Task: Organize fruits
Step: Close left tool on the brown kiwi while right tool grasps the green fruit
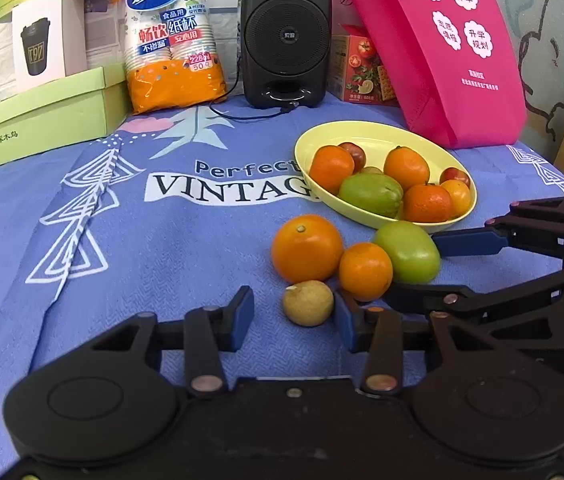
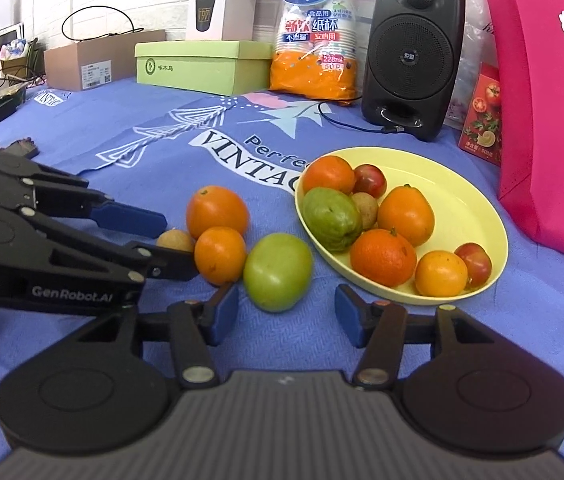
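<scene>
Both grippers low over the loose fruit beside the yellow plate (image 2: 494, 236).

My left gripper (image 1: 294, 316) stands partly open around the small brown fruit (image 1: 308, 303): its right pad looks just at the fruit's side, its left pad stands clear, so I see no grip. My right gripper (image 2: 286, 312) is also partly open and holds nothing; the green fruit (image 2: 277, 272) lies just ahead of its fingertips. On the blue cloth (image 1: 161, 248) the large orange (image 1: 306, 248) and the small orange (image 1: 365, 271) touch, close to the plate, which holds several oranges, a green fruit and small red ones.
</scene>
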Available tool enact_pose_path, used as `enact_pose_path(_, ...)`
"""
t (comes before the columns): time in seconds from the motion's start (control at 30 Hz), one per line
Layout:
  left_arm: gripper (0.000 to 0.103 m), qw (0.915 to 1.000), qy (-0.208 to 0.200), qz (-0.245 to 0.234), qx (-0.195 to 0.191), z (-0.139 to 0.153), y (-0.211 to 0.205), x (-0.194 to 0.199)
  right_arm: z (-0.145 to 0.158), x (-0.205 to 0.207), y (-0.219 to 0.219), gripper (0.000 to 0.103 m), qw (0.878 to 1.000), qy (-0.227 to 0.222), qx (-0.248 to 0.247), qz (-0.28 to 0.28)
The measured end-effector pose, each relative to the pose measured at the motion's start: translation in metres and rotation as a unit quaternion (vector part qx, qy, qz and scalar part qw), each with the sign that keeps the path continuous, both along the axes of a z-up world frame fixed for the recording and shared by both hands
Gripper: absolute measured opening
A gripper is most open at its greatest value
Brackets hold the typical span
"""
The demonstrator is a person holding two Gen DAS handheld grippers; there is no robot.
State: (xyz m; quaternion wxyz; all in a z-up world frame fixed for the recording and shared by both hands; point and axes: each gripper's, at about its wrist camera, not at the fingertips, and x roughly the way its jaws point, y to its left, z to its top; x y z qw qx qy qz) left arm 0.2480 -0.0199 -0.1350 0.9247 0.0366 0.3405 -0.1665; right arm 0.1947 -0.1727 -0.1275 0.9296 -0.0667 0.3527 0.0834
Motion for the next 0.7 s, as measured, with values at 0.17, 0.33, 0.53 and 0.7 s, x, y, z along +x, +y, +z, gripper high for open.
enact_pose_path(0.17, 0.041, 1.0000, -0.001, -0.003, -0.005, -0.001, 0.003, 0.001, -0.001, 0.003, -0.002, 0.053, 1.000, 0.002, 0.010, 0.003)
enact_pose_path(0.33, 0.040, 0.9997, 0.005, 0.000, -0.023, 0.000, 0.009, 0.003, -0.002, 0.009, -0.002, 0.051, 1.000, 0.002, 0.012, -0.004)
enact_pose_path(0.53, 0.039, 0.9999, 0.003, 0.004, -0.010, -0.001, 0.004, 0.002, -0.004, 0.015, 0.003, 0.040, 1.000, 0.002, 0.010, -0.002)
enact_pose_path(0.7, 0.028, 0.9999, 0.008, 0.003, -0.008, 0.001, 0.002, 0.001, -0.003, 0.012, 0.002, 0.040, 1.000, 0.003, 0.014, -0.002)
